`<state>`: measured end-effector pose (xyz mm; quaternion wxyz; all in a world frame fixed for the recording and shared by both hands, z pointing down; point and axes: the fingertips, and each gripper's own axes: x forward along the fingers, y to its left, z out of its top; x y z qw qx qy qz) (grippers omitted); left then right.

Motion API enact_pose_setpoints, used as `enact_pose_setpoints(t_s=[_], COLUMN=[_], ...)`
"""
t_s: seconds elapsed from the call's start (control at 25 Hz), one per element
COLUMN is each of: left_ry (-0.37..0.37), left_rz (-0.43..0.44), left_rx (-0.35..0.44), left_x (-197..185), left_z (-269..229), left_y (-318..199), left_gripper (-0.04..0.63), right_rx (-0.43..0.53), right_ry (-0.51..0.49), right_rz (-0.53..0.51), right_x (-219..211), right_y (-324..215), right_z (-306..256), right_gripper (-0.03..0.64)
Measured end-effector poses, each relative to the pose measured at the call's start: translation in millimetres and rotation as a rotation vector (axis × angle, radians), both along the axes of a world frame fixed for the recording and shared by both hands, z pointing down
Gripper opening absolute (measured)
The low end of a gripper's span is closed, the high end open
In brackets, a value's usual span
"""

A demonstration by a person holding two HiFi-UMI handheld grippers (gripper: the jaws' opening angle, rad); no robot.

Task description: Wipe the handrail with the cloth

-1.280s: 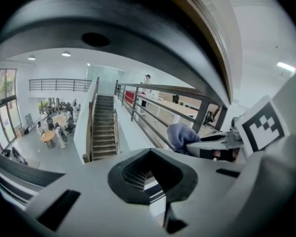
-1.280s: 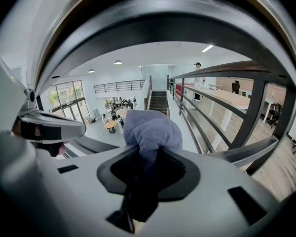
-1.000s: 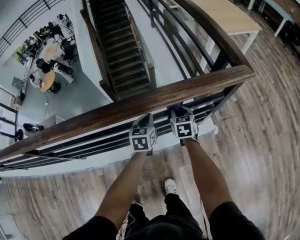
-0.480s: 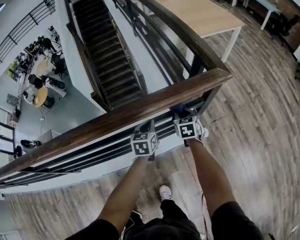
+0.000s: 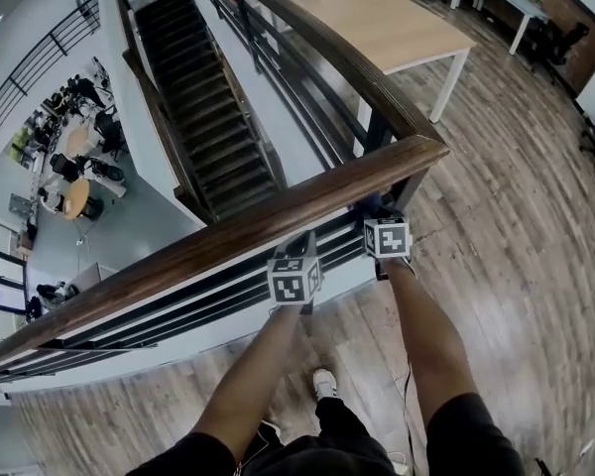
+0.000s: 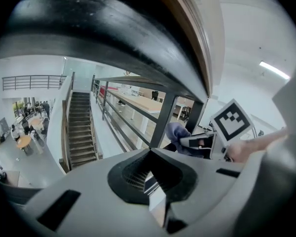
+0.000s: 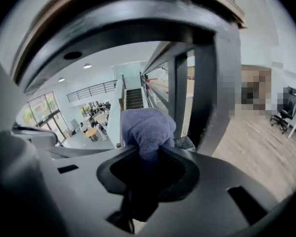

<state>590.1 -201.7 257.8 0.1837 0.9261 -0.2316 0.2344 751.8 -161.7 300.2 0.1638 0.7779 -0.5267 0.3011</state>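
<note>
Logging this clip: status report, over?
Left tongs shut, empty. Right tongs shut on cloth, under handrail by corner post. Nothing in the way.

polished wood handrail [image 5: 278, 211], fuzzy cloth [image 7: 147, 127], matt metal post [image 7: 207, 98]

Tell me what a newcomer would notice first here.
The wooden handrail runs across the head view, with a steep drop beyond it to a staircase and a lower floor. Under the rail, near its right end, the right claw is shut on a purple cloth. The left claw sits beside it, shut and empty.
</note>
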Motion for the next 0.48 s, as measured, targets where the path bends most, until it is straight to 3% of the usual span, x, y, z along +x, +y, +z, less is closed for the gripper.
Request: enact_pose_setpoints(t_s=[0.2, 0.48], left_ry=[0.003, 0.028], left_rz=[0.016, -0.04], left_rx=[0.0, -0.017], left_x=[2, -39], left_z=[4, 5], left_y=[5, -3], left_gripper=[-0.002, -0.002], right_rx=[-0.017, 0.045], right_ry=[0.017, -0.027], right_rz=[0.027, 0.141], right_x=[21, 27], right_y=[3, 4], right_z=[3, -3], right_gripper=[0.098, 0.098])
